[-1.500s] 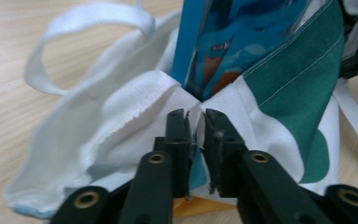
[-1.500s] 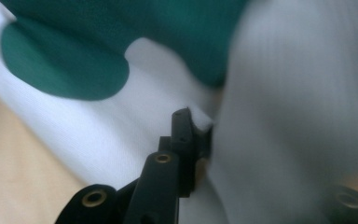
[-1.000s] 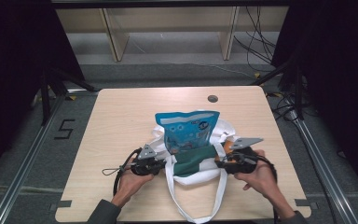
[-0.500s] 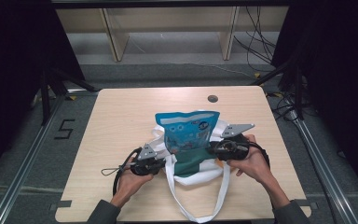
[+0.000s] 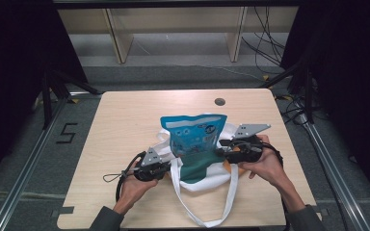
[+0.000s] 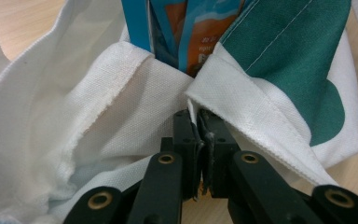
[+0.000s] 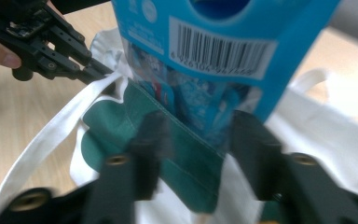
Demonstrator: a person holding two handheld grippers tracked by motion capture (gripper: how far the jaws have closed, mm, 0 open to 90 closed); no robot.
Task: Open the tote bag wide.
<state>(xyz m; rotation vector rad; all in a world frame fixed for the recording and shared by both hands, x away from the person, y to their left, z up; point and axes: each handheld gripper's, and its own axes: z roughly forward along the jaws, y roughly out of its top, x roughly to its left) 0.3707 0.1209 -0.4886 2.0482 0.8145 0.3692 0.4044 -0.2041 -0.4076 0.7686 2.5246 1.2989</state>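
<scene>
A white tote bag with a green patch lies at the table's middle front. A blue snack packet stands in its mouth, top sticking out. My left gripper is shut on the bag's white rim, the jaws pinching the hem just below the packet. My right gripper is at the packet's right side. Its blurred jaws have just been opening and stand apart, with the packet's lower part and the green bag edge between them, unpressed. The left gripper shows beyond.
The bag's long white straps loop toward the wooden table's front edge. A black grommet hole sits near the far edge. Wooden shelving and floor cables lie beyond the table; metal rails run along both sides.
My right gripper has moved away from the front edge and a little left, up to the packet's side. The left gripper, bag and packet have stayed put.
</scene>
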